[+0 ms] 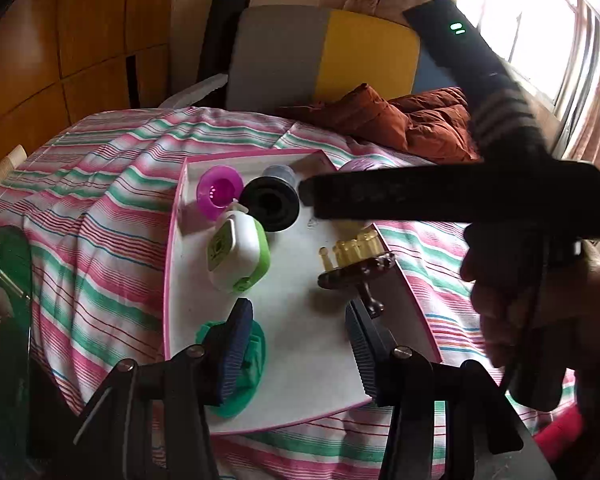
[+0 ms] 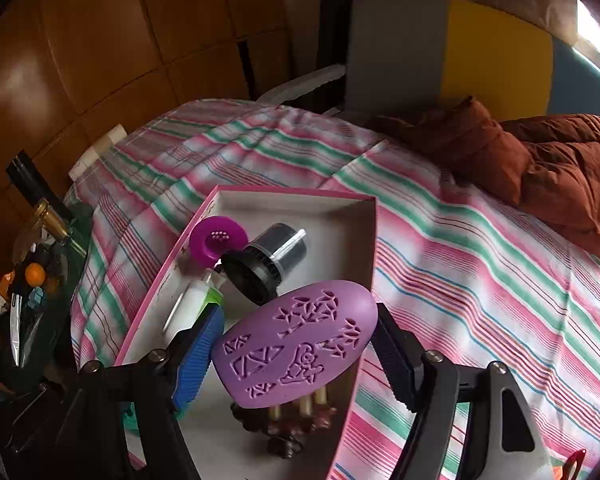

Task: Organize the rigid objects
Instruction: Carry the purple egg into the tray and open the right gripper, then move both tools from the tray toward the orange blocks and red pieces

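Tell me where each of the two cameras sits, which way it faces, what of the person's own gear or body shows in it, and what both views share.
Left wrist: on the left gripper, looking down along its open fingers at the pink-edged tray; the right hand and its gripper body cross in front.
Right wrist: on the right gripper, looking down over the tray; its fingers clamp a purple oval object.
Shared: tray, magenta funnel, black lid, striped bedcover.
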